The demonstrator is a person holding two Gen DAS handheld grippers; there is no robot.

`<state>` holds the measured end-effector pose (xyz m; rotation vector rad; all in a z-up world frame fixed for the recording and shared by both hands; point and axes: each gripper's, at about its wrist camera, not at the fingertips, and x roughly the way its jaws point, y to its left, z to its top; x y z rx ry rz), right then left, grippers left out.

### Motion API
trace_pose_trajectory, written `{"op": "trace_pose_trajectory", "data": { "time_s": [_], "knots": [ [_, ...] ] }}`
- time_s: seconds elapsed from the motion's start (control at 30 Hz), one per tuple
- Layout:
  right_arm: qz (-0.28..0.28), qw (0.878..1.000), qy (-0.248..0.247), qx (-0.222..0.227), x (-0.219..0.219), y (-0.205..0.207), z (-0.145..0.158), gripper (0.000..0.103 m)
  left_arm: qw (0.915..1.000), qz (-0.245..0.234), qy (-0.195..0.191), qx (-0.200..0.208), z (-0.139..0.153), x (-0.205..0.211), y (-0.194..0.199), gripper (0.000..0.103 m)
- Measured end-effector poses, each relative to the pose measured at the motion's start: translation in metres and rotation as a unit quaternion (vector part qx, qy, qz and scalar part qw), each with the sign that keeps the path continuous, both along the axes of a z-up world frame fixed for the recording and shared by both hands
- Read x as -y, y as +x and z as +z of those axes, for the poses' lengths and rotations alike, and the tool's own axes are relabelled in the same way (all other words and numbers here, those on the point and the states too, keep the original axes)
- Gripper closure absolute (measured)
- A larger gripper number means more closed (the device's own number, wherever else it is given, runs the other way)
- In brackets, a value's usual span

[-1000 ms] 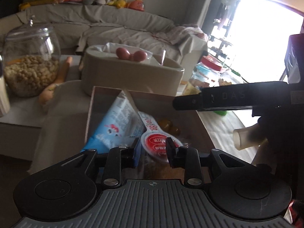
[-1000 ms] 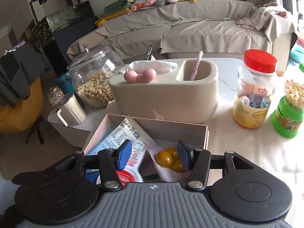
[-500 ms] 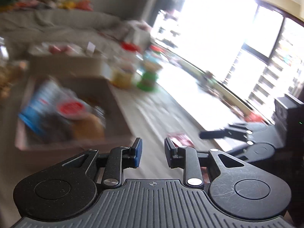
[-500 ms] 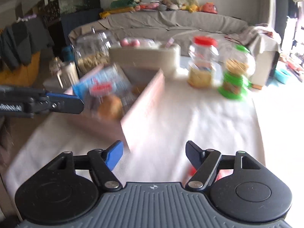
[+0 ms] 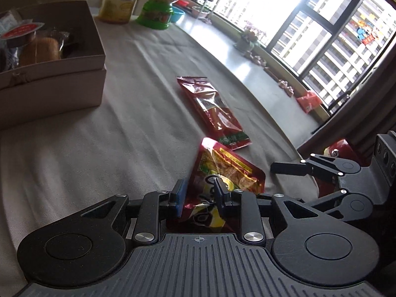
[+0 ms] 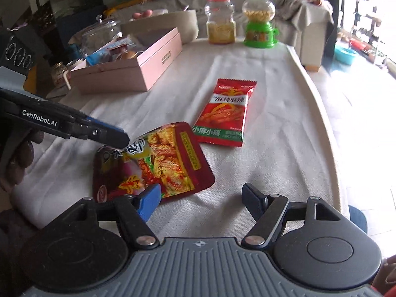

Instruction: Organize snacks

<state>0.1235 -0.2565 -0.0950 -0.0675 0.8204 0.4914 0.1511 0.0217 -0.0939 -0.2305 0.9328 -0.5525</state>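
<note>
Left wrist view has the left gripper (image 5: pixel 198 194) at the bottom centre, its jaws part open on either side of the near end of a dark red snack pouch (image 5: pixel 224 173) lying on the cloth-covered counter (image 5: pixel 99 153); whether the pads press on the pouch I cannot tell. They have closed a little in the last second. At the right edge, the right gripper (image 5: pixel 274 167) reaches in just beside the pouch. Right wrist view shows the right gripper (image 6: pixel 200 198) at the bottom with its jaws wide open over bare cloth, nothing between them, the left blue pad in front of the pouch's (image 6: pixel 153 160) near edge; they have just been opening. Beyond the pouch, near but apart, lies a long red snack packet (image 6: pixel 226 113). Farther back, in the upper left, a pink box (image 6: pixel 138 66) holds several snacks. Behind it, at the top centre, stand a red-lidded jar (image 6: pixel 220 19) and a green candy dispenser (image 6: pixel 258 22).
</note>
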Motion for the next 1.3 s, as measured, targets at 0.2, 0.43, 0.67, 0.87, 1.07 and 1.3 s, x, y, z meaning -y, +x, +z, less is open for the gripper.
{"op": "trace_pose_trajectory", "data": {
  "time_s": [0.2,0.43,0.67,0.87,1.07,1.3],
  "knots": [
    [0.003,1.000,-0.006,0.024,-0.007,-0.003,-0.001,0.040,0.9969,0.034,-0.061,-0.037,-0.011,-0.016,0.013,0.074],
    [-0.003,1.000,0.005,0.025,-0.004,-0.010,-0.002,0.047,0.9979,0.005,-0.060,-0.024,0.005,0.000,-0.004,0.070],
    [-0.011,0.999,0.012,0.028,-0.004,-0.015,-0.002,0.047,0.9951,-0.055,-0.081,0.007,0.027,0.026,-0.026,0.070],
    [-0.010,0.999,0.013,0.039,-0.003,-0.021,-0.005,0.047,0.9985,-0.025,-0.048,-0.009,0.006,0.044,-0.022,0.072],
    [-0.009,0.999,0.017,0.050,-0.003,-0.024,-0.007,0.043,0.9985,-0.006,-0.051,-0.017,0.002,0.040,-0.022,0.071],
    [-0.012,0.999,0.027,0.033,-0.004,-0.018,-0.004,0.034,0.9954,0.051,-0.081,0.010,0.005,0.010,-0.039,0.075]
  ]
}}
